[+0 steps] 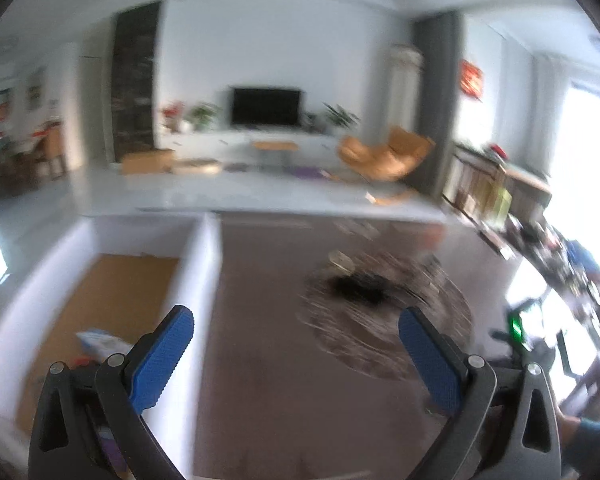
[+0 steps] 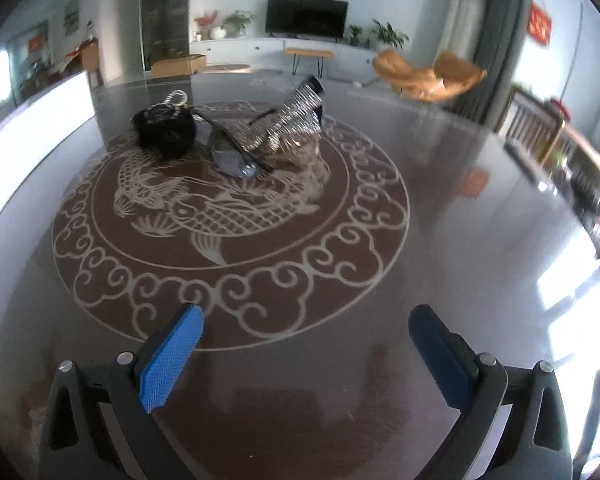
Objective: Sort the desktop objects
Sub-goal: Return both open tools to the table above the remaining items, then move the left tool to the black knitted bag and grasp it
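My right gripper, jaws wide and empty, faces sunglasses straight ahead on the counter, long axis slanting up-right, beside a black pouch. My left gripper, also wide, sits farther, by the white box.

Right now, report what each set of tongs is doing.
Left tongs: open, holding nothing.
Right tongs: open, holding nothing.
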{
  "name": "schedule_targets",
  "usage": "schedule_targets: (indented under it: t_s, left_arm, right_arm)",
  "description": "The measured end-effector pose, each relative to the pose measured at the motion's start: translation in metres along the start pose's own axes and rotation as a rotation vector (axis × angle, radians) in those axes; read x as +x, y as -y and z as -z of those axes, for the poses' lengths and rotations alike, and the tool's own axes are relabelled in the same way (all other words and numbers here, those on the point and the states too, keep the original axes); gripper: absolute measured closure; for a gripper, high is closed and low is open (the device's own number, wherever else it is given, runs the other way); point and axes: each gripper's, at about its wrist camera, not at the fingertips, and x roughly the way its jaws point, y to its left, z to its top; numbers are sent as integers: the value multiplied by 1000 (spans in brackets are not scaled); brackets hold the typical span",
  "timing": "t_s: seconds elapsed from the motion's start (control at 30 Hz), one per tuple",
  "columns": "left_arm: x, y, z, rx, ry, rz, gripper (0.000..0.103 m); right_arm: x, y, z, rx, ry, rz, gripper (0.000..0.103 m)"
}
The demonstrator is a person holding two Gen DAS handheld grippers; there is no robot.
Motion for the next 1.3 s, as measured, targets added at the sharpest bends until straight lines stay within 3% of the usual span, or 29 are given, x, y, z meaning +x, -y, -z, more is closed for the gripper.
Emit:
schedule_targets:
  t_s: [0.17,0.3,0.43,0.63,1.3]
  left_arm:
    - [100,58,46,75,-197,78,0]
    - [159,79,71,115,-280,23,0]
    - [192,80,85,120,-306,-32,0]
    - [209,75,92,97,-385,-10,0]
    - [210,77,94,106,-381,-14,0]
  right_arm:
    - [7,20,-2,71,-43,-87,0]
    - [2,16,1,57,-48,-67,0]
    - [2,17,1,57,-48,-67,0]
    - [2,17,1,57,-48,-67,0]
    - [1,18,1,57,-49,-66,0]
